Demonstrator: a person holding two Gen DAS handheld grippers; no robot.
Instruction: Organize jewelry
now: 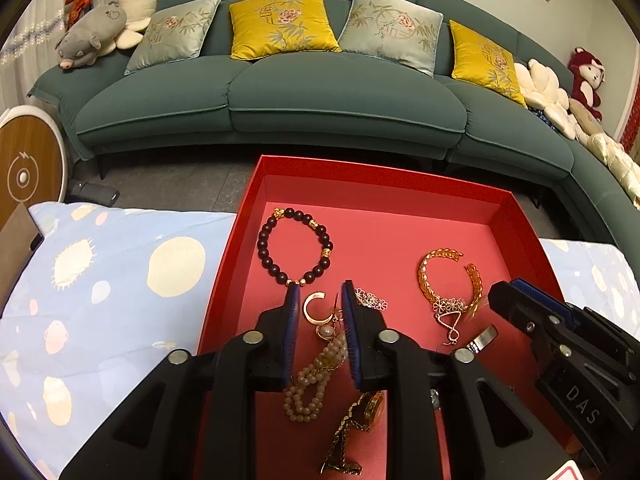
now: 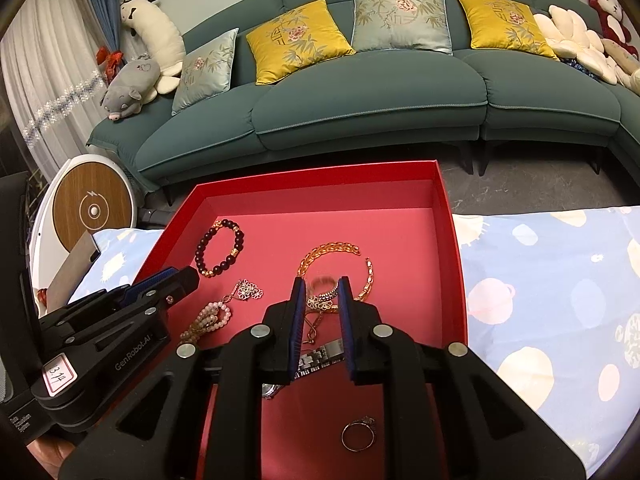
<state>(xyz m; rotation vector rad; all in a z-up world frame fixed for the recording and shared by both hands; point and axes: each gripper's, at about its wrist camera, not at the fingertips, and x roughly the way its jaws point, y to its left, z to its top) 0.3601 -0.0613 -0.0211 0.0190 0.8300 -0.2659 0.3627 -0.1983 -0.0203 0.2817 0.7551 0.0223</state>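
Note:
A red box [image 1: 360,165] [image 2: 320,172] sits on a blue patterned cloth and holds loose jewelry. Over its near left part, my left gripper [image 1: 320,286] [image 2: 188,276] stands open above a gold hoop earring [image 1: 309,309], a pearl [image 1: 325,332] and a pale bead bracelet [image 1: 308,392] [image 2: 208,316]. My right gripper [image 2: 321,280] [image 1: 508,290] is open too, over a tangle of gold flower chain [image 2: 320,302]. A small blurred ring-like piece [image 2: 322,280] shows between its tips, untouched by the pads. A dark bead bracelet [image 1: 262,240] [image 2: 199,256] and an amber bracelet [image 1: 424,276] [image 2: 316,254] lie farther back.
Also in the box are a flower charm [image 1: 372,300] [image 2: 249,290], a gold watch [image 1: 374,406], a silver watch band [image 2: 320,354] and a thin ring [image 2: 344,436]. A green sofa [image 1: 348,96] stands beyond the floor strip. A round wooden-faced device [image 2: 94,210] is at left.

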